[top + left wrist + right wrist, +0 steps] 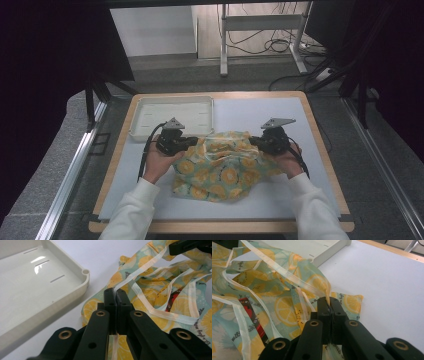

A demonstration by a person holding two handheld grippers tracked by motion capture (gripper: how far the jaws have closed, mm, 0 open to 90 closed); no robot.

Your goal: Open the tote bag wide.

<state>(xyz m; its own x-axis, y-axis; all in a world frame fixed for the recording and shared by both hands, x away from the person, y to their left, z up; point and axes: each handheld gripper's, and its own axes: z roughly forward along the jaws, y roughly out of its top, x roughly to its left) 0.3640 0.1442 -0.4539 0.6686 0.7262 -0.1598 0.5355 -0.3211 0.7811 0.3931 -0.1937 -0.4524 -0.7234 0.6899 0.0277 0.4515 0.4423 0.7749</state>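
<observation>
White sheeting covers our table (280, 107), with a tray (172, 116) at its 11 o'clock. We see the lemon-print cloth (222, 167) lying rumpled at the centre, just beside the tray. Our left gripper (194, 142) at 9 o'clock of the cloth is clamped tight on its pale hem (130, 277). Our right gripper (254, 141) at 3 o'clock likewise pinches the hem, jaws fully closed.
</observation>
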